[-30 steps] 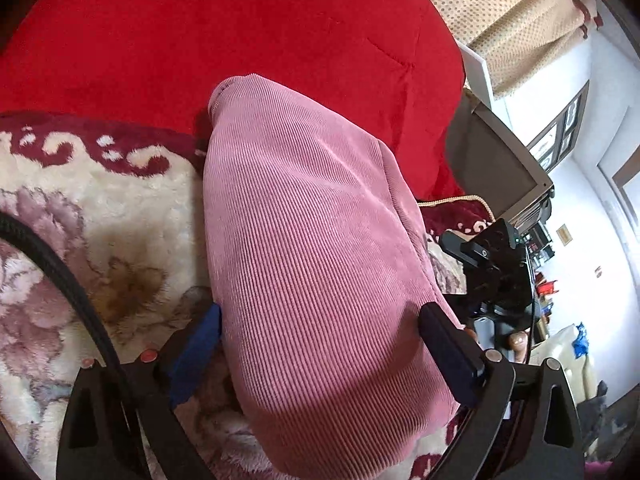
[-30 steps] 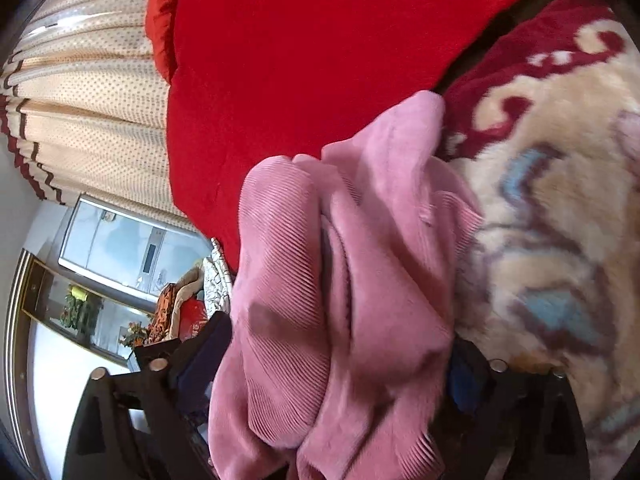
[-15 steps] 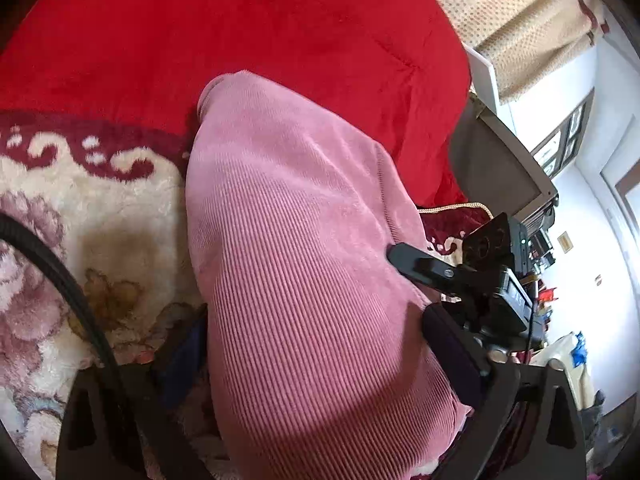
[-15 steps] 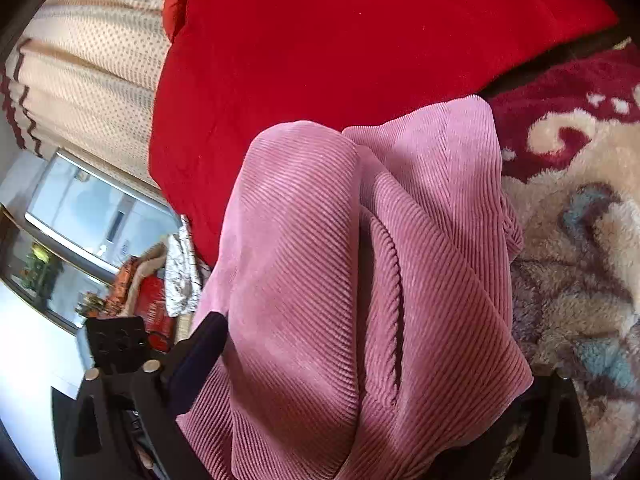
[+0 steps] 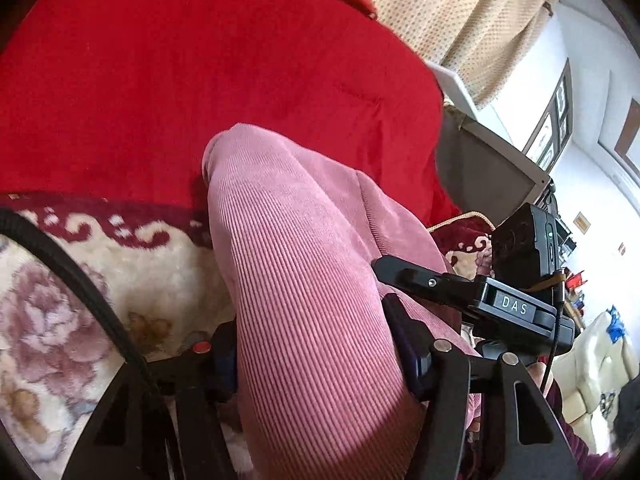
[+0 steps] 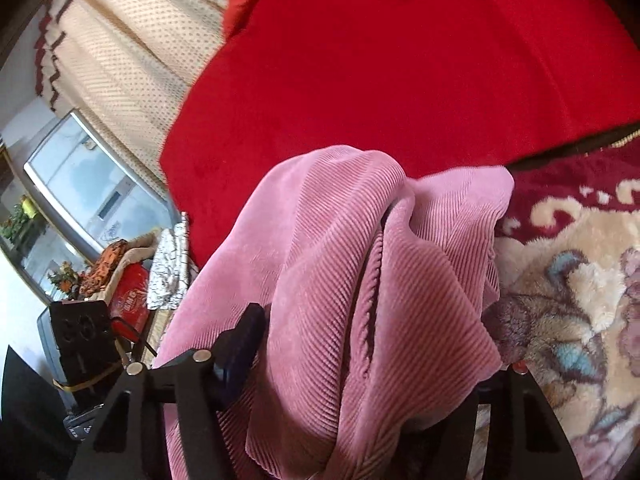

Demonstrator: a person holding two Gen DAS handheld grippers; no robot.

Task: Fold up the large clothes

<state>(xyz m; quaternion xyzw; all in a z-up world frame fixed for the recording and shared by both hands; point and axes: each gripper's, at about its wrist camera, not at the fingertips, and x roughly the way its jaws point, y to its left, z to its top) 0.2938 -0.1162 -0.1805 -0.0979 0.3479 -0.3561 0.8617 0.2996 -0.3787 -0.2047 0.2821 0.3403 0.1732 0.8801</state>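
Observation:
A pink corduroy garment (image 5: 304, 264) lies bunched on a floral plush blanket (image 5: 132, 264), its far end against a red cover (image 5: 200, 80). My left gripper (image 5: 316, 344) has its jaws closing on a thick fold of it, blue pads pressing both sides. In the right wrist view the same garment (image 6: 320, 264) hangs in loose folds and my right gripper (image 6: 372, 356) is closing on it too. Its left pad (image 6: 240, 348) touches the cloth and its right finger is buried under fabric. The right gripper's body (image 5: 460, 292) shows close beside the left one.
The red cover (image 6: 400, 64) fills the far side. A black cable (image 5: 80, 292) crosses the left wrist view. A dotted curtain (image 6: 112, 64), a glass-fronted cabinet (image 6: 80, 184) and cluttered shelves (image 6: 128, 276) stand beyond the bed edge. A dark screen (image 5: 488, 168) stands to the right.
Both pairs of jaws have narrowed onto the pink garment. Both grippers have risen and rolled, and the gathered cloth has come up off the floral blanket with them.

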